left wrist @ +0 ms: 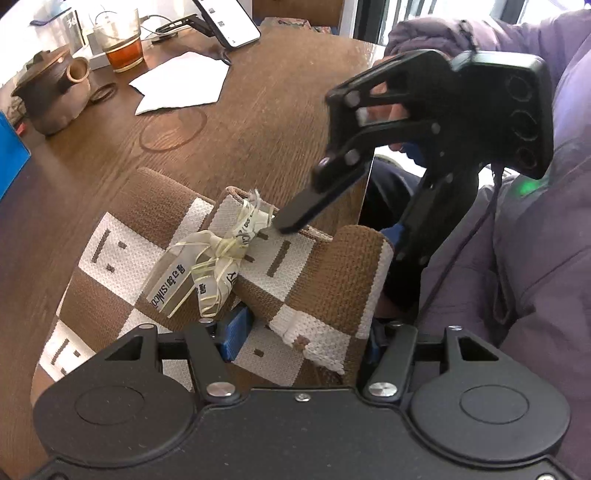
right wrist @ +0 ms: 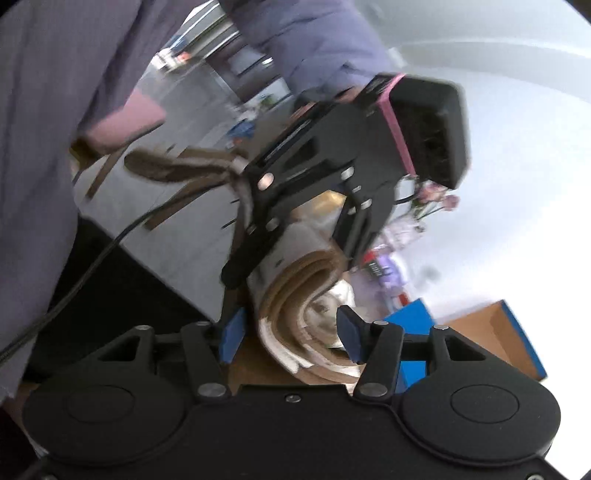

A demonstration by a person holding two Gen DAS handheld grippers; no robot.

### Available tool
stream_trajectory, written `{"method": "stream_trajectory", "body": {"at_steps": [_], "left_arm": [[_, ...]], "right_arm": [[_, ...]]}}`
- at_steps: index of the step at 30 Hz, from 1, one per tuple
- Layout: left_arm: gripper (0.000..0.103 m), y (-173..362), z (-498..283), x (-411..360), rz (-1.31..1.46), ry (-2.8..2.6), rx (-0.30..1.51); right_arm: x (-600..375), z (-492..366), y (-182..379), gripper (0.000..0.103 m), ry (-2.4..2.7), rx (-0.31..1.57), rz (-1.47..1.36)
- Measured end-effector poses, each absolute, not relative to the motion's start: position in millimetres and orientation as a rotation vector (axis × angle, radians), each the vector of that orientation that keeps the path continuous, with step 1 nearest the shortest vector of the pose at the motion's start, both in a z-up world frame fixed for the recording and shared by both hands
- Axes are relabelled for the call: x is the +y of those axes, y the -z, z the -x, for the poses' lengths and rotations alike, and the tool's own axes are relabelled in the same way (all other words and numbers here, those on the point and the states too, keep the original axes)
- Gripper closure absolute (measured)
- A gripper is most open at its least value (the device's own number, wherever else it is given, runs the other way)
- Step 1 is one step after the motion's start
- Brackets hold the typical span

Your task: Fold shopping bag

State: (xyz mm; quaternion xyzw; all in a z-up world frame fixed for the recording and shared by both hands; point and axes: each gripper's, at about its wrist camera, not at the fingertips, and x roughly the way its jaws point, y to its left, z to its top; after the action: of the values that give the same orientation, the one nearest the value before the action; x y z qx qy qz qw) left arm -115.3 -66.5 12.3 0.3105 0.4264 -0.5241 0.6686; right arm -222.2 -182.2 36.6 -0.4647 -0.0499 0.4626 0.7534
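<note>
Roughly centre on the round wood-grain table (left wrist: 258, 122): shopping bag (left wrist: 155, 236), coarse woven fabric in brown and white checks, rolled into a thick bundle near the table's near-right edge. A crinkled translucent ribbon (left wrist: 207, 269) with printed lettering is knotted around its middle. Left gripper (left wrist: 299, 343), black frame with blue pads, clamps the near end of the roll, pads pressing on both sides. Right gripper (left wrist: 291, 221) reaches in from the right; one dark fingertip touches the bag's far rim. The right wrist view, blurred, shows the roll's spiral end between its blue pads (right wrist: 349, 332); whether they press the fabric I cannot tell. Far left: dark clay teapot (left wrist: 44, 88), glass of amber tea (left wrist: 120, 40), white paper (left wrist: 181, 83), phone on stand (left wrist: 229, 22). Purple padded sleeve (left wrist: 535, 258) at right.
</note>
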Motion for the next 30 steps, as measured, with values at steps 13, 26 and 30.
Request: {"method": "stream_trajectory", "body": {"at_steps": [13,26,30], "left_arm": [[0.043,-39,113,-42,-0.732,1.162,0.891],[0.019,-54,193,-69,-1.056,1.153,0.445],[0.017,-39,165,-83,-0.956,1.03,0.507]], "right_arm": [[-197,138,-91,0.081,-1.145,0.435,0.495],[-238,70,-78,0.081,-1.17,0.878,-0.167],[-242,72,-68,0.081,-1.141,0.914,-0.247]]}}
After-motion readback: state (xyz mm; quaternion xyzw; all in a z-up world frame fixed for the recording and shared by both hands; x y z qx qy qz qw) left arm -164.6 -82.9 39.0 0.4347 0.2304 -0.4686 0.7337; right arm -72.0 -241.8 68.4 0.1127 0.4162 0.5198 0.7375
